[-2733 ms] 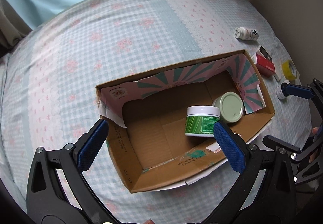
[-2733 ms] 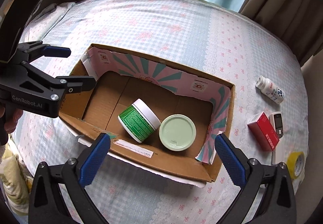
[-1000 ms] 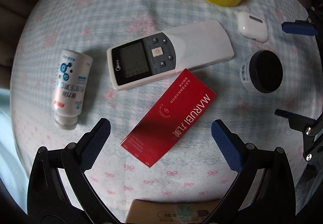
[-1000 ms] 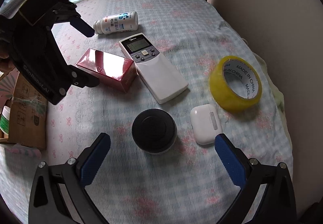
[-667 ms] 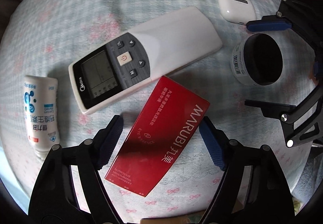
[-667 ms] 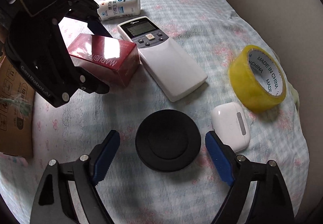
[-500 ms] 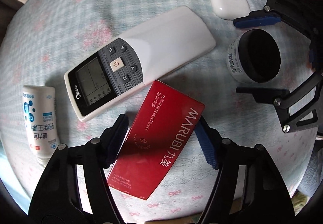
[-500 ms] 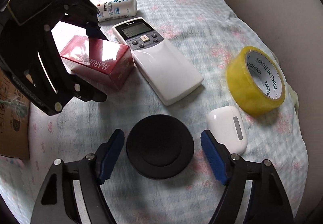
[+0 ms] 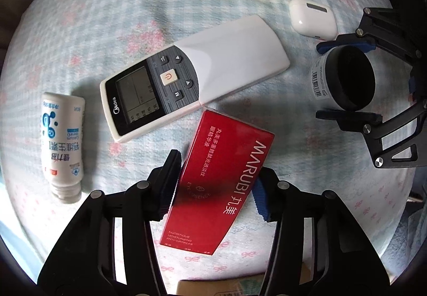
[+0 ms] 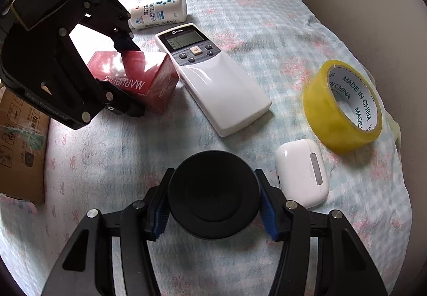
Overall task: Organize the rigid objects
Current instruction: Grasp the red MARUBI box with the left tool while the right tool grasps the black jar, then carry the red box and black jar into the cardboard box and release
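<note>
My left gripper [image 9: 213,184] is shut on the red MARUBI box [image 9: 224,176], its pads against the box's two long sides; the box lies on the checked bedspread. It also shows in the right wrist view [image 10: 138,77] with the left gripper [image 10: 128,74] around it. My right gripper [image 10: 213,202] is shut on a black-lidded jar [image 10: 213,192], pads pressing both sides of the lid. The jar [image 9: 344,79] shows at the right of the left wrist view between the right gripper's fingers [image 9: 347,115].
A white remote [image 10: 210,77], a white pill bottle [image 10: 158,11], a yellow tape roll [image 10: 344,106] and a white earbud case [image 10: 303,170] lie on the bed. The cardboard box's edge [image 10: 21,146] is at the left. A beige wall is at the right.
Both grippers moved from above the cardboard box to the loose items, came down and closed: the left onto the red box, the right onto the black-lidded jar.
</note>
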Demonstrator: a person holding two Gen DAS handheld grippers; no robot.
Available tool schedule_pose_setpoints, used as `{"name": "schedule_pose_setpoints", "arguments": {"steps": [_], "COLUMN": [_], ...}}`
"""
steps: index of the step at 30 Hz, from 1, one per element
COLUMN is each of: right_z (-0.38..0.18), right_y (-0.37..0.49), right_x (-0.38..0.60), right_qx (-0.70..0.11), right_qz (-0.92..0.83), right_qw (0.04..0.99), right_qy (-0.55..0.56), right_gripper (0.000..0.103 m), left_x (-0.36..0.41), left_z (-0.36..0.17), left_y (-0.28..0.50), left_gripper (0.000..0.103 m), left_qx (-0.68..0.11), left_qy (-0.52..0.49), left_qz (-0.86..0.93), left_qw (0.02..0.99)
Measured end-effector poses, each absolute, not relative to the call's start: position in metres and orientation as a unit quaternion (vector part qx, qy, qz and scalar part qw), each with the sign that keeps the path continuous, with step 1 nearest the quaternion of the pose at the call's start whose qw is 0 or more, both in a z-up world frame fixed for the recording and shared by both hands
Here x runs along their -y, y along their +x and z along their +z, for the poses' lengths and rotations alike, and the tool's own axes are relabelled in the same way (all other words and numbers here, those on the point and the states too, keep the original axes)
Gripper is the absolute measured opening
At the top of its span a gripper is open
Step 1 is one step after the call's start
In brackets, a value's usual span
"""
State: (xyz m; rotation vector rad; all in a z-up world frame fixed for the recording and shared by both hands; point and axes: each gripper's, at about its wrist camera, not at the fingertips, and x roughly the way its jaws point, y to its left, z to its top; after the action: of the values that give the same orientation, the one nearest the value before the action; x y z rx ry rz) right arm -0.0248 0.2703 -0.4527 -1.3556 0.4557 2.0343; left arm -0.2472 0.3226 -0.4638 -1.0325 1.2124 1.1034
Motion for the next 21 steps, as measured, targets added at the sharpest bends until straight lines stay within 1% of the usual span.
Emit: {"name": "schedule_pose_setpoints", "arguments": {"steps": [10, 13, 16, 21], "right_z": [-0.423, -0.408, -0.389, -0.346], "right_y": [-0.015, -0.013, -0.012, -0.015], "right_x": [-0.267, -0.265, -0.261, -0.253], "right_qx": [-0.171, -0.168, -0.162, -0.149], "right_qz": [0.788, 0.794, 0.800, 0.815], "right_qw": [0.324, 0.322, 0.320, 0.313], "right_qy": [-0.496, -0.488, -0.480, -0.465], "right_gripper": [0.053, 0.052, 0.052, 0.052], "left_x": [-0.318, -0.286, -0.271, -0.244], "left_z": [-0.416, -0.397, -0.372, -0.330], "left_y": [-0.276, -0.268, -0.271, -0.255], "left_gripper": [0.038, 0.038, 0.038, 0.038], "left_qx": [-0.399, -0.362, -0.324, -0.267], "left_qy": [-0.526, -0.535, -0.538, -0.538], "left_qz": [0.527, 0.552, 0.579, 0.625], "left_qw": [0.536, 0.528, 0.520, 0.499]}}
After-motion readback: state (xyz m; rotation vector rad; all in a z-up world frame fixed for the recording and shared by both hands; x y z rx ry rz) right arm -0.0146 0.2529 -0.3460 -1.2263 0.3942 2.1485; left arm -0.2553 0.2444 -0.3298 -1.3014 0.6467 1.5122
